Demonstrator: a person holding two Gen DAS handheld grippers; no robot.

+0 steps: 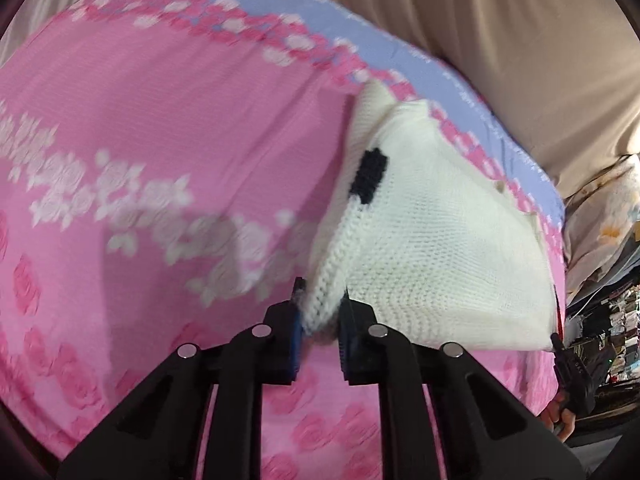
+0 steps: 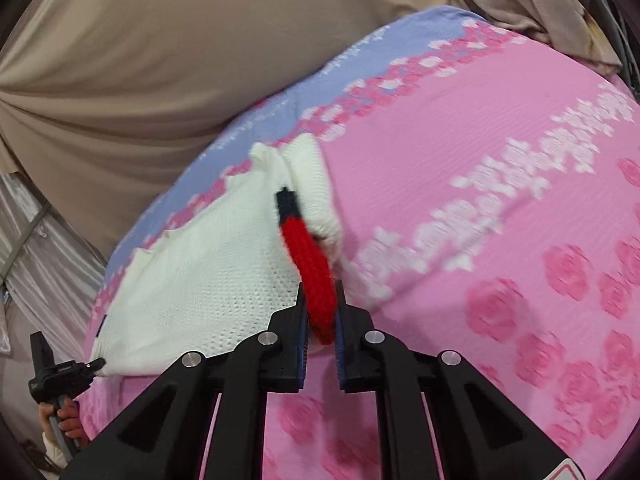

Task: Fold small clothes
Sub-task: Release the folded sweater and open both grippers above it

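Observation:
A small white knitted garment with a black patch is stretched between both grippers above a pink flowered bedspread. My left gripper is shut on its white ribbed edge. In the right wrist view the garment shows a red and black knitted trim, and my right gripper is shut on the red trim. The right gripper's tip also shows in the left wrist view, holding the garment's far corner. The left gripper shows in the right wrist view at the other corner.
The bedspread has a lilac border along its far edge. Beige cloth lies beyond it. Cluttered shelves stand at the right. A hand holds the left gripper's handle.

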